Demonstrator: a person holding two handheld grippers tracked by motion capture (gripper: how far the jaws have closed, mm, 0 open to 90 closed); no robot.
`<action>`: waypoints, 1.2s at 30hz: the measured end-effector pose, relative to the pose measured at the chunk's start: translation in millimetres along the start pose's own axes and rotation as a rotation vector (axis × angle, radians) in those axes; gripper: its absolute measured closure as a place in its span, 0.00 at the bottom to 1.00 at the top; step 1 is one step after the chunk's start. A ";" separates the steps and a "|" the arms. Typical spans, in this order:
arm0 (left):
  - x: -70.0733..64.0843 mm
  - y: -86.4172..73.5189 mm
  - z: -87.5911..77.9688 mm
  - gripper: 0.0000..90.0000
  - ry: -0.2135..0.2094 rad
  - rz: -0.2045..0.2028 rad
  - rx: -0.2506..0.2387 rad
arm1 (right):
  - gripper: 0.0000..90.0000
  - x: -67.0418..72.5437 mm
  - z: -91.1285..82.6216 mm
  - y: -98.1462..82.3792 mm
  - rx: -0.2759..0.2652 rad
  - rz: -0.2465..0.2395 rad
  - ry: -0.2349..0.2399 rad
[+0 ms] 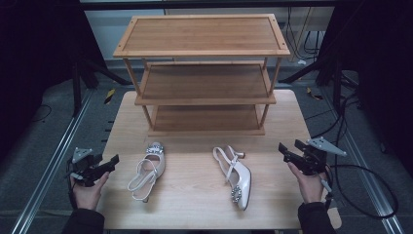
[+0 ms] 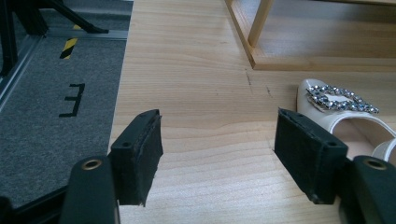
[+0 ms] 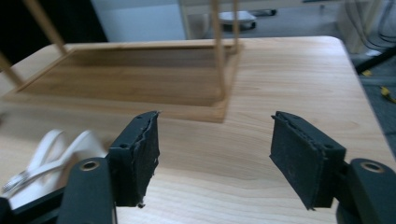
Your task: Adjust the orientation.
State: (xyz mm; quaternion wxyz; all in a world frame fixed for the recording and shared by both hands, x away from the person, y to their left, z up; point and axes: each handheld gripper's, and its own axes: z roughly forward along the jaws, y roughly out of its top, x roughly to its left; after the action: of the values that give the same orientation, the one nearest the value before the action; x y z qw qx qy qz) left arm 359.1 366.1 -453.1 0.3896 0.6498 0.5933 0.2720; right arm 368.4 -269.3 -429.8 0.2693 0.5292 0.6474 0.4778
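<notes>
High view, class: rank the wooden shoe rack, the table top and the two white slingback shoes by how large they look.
1. Table top
2. Wooden shoe rack, though it stands taller and nearer the camera, so this is unsure
3. Left shoe and right shoe: alike, a pair, no ranking

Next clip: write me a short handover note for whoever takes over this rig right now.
Left gripper: open, holding nothing, at the table's left edge.
Right gripper: open, holding nothing, at the right edge.
Left shoe and right shoe: flat on the table in front of the rack, toes pointing opposite ways.
Done: nothing on the rack's shelves.
Left: probably pick up each shoe and shelve it.
</notes>
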 end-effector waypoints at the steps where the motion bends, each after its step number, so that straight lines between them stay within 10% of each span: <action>1: -1.4 -0.4 0.2 0.36 -0.001 0.001 -0.002 | 0.37 3.4 0.0 0.5 0.006 -0.014 0.019; 28: -13.6 -6.3 3.3 0.44 -0.018 0.046 0.020 | 1.00 88.8 24.0 -15.5 0.207 -0.211 0.271; 36: -14.0 -7.0 3.0 0.44 -0.011 0.056 0.023 | 1.00 98.6 24.9 -23.3 0.251 -0.229 0.314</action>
State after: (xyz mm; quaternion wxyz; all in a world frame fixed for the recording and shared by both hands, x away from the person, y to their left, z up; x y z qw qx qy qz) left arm 355.5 351.7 -459.0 0.3778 0.6719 0.5758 0.2723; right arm 350.6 -167.6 -445.3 0.1498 0.4009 0.7914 0.4365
